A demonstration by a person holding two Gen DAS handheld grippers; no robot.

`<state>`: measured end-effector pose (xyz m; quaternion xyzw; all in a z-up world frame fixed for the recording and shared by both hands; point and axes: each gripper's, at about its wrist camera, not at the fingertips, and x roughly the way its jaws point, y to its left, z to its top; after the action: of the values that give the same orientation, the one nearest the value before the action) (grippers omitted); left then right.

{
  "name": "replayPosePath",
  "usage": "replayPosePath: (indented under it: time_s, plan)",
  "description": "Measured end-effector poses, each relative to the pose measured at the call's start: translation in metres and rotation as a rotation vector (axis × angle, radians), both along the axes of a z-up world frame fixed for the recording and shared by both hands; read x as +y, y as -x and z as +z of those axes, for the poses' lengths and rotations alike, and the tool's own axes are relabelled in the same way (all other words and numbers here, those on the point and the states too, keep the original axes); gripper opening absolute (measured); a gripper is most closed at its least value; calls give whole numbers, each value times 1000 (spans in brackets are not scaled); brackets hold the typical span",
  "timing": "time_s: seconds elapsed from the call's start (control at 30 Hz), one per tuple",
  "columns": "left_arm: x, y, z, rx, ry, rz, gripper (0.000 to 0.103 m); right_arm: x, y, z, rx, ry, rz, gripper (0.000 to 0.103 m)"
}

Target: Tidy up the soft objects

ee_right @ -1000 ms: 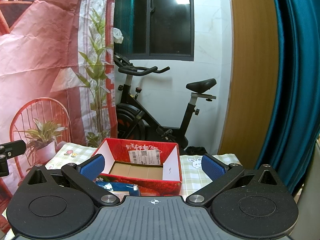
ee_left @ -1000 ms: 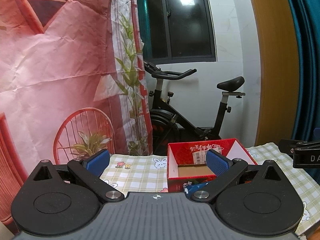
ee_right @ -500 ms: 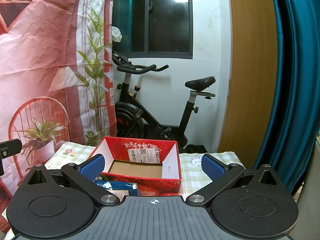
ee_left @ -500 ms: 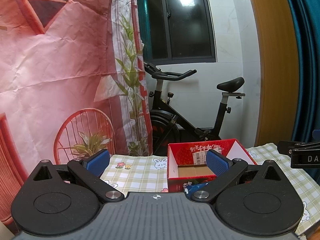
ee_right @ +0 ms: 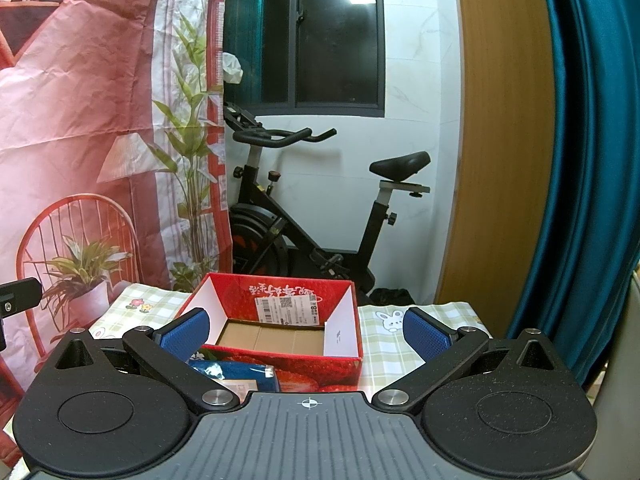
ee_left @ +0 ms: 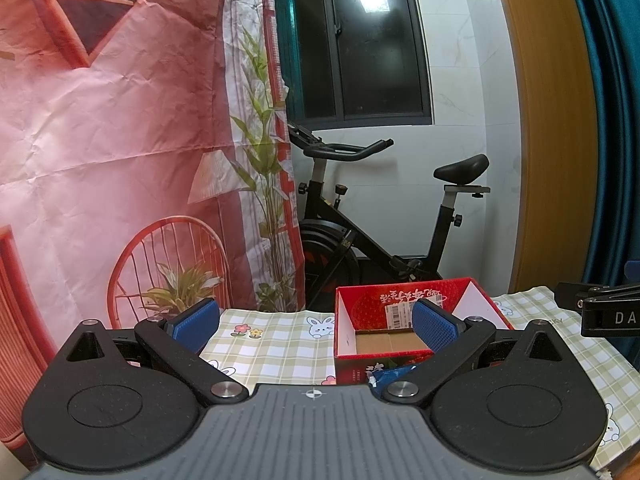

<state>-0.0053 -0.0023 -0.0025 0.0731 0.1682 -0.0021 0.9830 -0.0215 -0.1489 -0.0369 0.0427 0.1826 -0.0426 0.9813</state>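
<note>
A red cardboard box (ee_left: pixel 404 308) (ee_right: pixel 276 320) stands open-topped on a checked tablecloth, its brown floor bare. In front of the box lies a blue soft packet (ee_right: pixel 236 374) (ee_left: pixel 390 376), mostly hidden behind the gripper bodies. My left gripper (ee_left: pixel 314 322) is open with nothing between its blue pads; the box is behind its right finger. My right gripper (ee_right: pixel 306 330) is open too, held above the table in front of the box, the packet low by its left finger. The right gripper's black edge (ee_left: pixel 600 312) shows at the right of the left wrist view.
The checked tablecloth (ee_left: pixel 276 344) (ee_right: pixel 404 332) with rabbit prints covers the table. Behind it stand an exercise bike (ee_right: pixel 304 220), a pink printed backdrop (ee_left: pixel 120 160), a wooden panel (ee_right: pixel 496 140) and a teal curtain (ee_right: pixel 584 160).
The right gripper has lifted or tilted slightly, so the box sits lower in its view. The left gripper has barely moved. Both stay open.
</note>
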Motion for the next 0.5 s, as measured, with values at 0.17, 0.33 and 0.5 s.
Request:
replayPosePath:
  time_s: [0.17,0.33,0.5]
  plan:
    - [0,0,0,1,0,0,103,0,0,0,0,0,0,103]
    - [0,0,0,2,-1,1,103,0,0,0,0,-2,0,103]
    - [1,0,0,8,4,5,103,0,-1,-1,0,-5,1,103]
